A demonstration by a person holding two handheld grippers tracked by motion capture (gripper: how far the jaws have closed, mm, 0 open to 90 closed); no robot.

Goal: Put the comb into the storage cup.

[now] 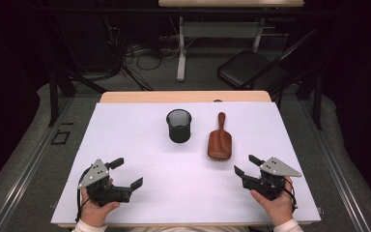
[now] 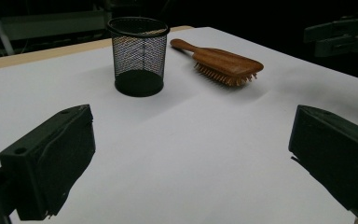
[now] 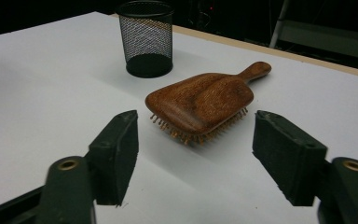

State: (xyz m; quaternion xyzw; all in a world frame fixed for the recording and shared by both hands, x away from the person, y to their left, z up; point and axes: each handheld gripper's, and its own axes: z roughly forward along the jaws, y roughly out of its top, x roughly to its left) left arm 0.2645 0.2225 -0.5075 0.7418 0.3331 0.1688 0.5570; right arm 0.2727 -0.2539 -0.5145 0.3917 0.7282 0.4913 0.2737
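right gripper [image 1: 245,164] jaws apart, nothing between, near the table's [image 1: 125,125] right edge, aimed at brown wooden bristle-down hairbrush [image 3: 200,102]; black mesh cup [image 1: 179,125] toward far edge.

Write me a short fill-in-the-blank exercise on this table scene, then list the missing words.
1. The wooden hairbrush lies with its bristles facing ____.
2. The black mesh cup stands ____ on the white table.
3. The gripper nearest the hairbrush is the ____ gripper.
4. Between the jaws of the left gripper there is ____.

Missing words: down; upright; right; nothing
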